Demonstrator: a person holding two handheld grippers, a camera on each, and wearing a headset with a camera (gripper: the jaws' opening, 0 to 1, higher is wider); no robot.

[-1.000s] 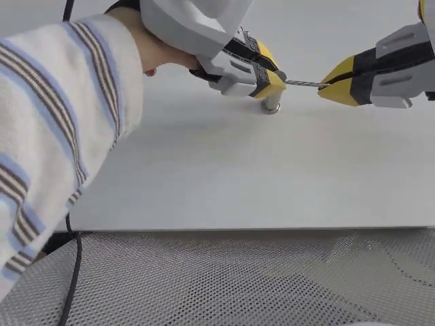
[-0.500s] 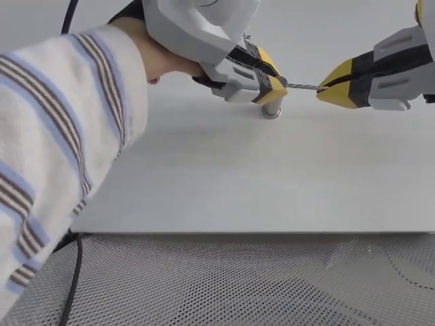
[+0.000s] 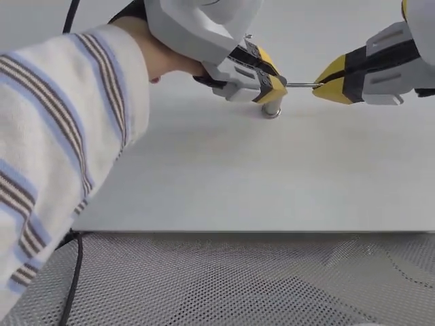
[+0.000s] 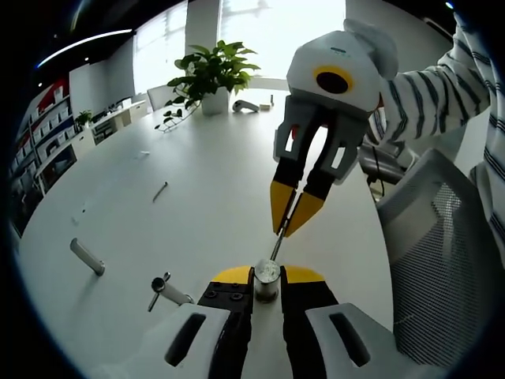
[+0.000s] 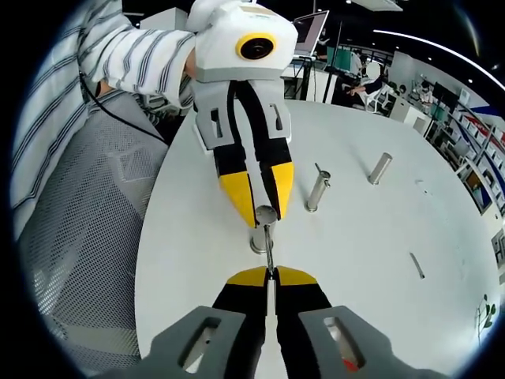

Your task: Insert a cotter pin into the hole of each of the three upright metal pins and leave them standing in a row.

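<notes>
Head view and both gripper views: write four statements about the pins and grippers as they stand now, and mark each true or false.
1. The left gripper is shut on the upright metal pin. True.
2. The right gripper is empty. False: it grips a cotter pin whose tip meets that pin's top.
3. A second metal pin carries an inserted cotter pin. True.
4. Every cotter pin is in a gripper or a pin. False: a loose cotter pin lies on the table.

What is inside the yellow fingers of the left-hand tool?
An upright silver metal pin, clamped by the left gripper. Its round top and base show; the fingers cover its sides, so the hole where the thin cotter pin points cannot be seen.
</notes>
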